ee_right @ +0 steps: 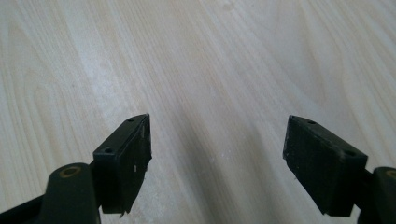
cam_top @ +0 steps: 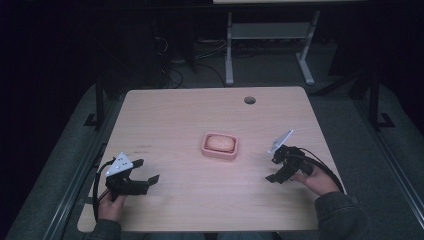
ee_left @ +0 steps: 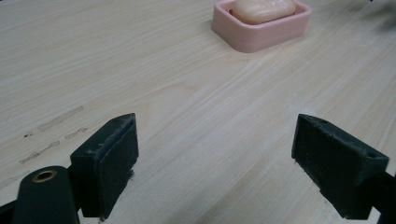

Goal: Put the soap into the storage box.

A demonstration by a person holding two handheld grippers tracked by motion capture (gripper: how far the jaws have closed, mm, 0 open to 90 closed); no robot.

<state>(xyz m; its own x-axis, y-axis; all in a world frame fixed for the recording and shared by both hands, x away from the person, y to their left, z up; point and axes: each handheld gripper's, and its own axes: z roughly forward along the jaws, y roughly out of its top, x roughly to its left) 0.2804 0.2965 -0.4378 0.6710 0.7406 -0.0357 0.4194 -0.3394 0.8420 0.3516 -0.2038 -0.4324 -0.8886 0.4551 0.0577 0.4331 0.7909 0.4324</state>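
soap (cam_top: 219, 143) long axis left-right in pink dish (cam_top: 205, 150) | table (cam_top: 175, 115) centre

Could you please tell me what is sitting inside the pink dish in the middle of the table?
The pink dish holds one pale peach bar of soap, rising above its rim. The dish floor under the bar is covered, so anything beneath it cannot be seen.

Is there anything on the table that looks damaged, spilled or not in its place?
Nothing stands out. The soap sits squarely in its pink dish mid-table. Only faint dark scuff marks show on the wood near the left gripper.
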